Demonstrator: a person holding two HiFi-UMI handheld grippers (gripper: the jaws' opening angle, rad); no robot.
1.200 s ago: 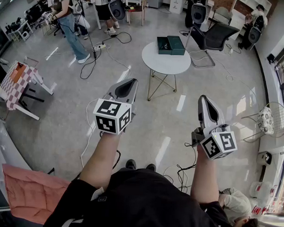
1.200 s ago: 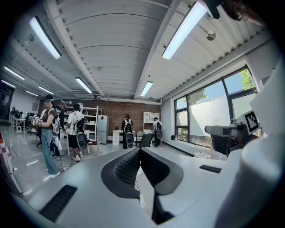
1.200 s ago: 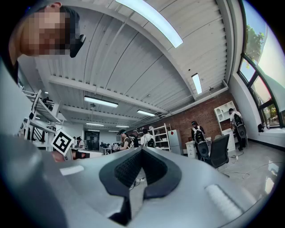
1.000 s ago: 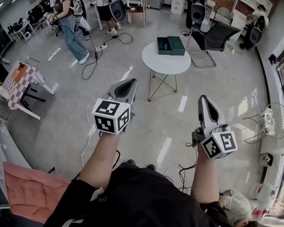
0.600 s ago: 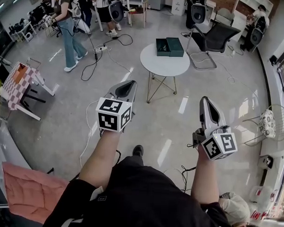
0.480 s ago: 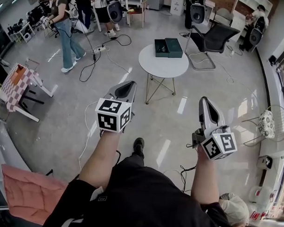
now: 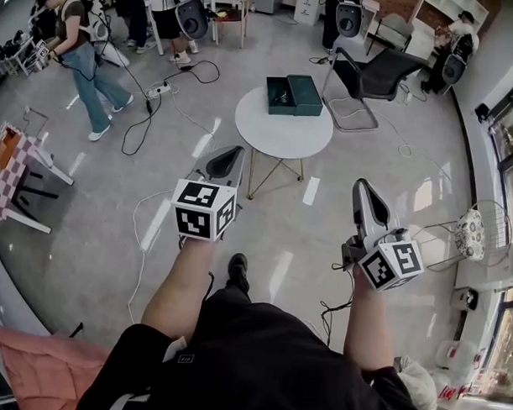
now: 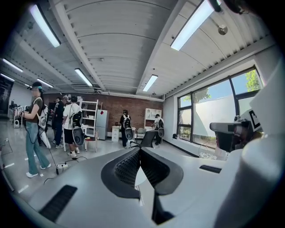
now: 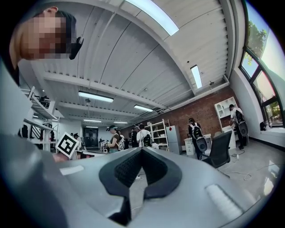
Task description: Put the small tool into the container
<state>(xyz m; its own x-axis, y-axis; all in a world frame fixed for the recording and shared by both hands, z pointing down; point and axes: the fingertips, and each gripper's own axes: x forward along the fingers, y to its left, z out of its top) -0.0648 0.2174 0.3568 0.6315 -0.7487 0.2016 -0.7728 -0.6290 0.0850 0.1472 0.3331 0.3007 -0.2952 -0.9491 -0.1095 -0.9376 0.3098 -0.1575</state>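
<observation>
Up close, the grey left gripper (image 7: 231, 153) and right gripper (image 7: 360, 188) are pressed together on nothing, while on the far round white table (image 7: 267, 135) the open dark-green box (image 7: 309, 82) sits, the small tool too tiny to locate, so a blind grab could miss.

Looked like open lab or office studio. Had polished grey floor (image 7: 97, 194) strewn with cables (image 7: 157, 90), round white table (image 7: 276, 138), office chair (image 7: 374, 78), brick back wall (image 8: 112, 109), ceiling strip lights (image 8: 191, 24), tall windows (image 8: 213, 107), shelving (image 8: 91, 111). Held people (image 8: 71, 124) wearing backpack rigs.
</observation>
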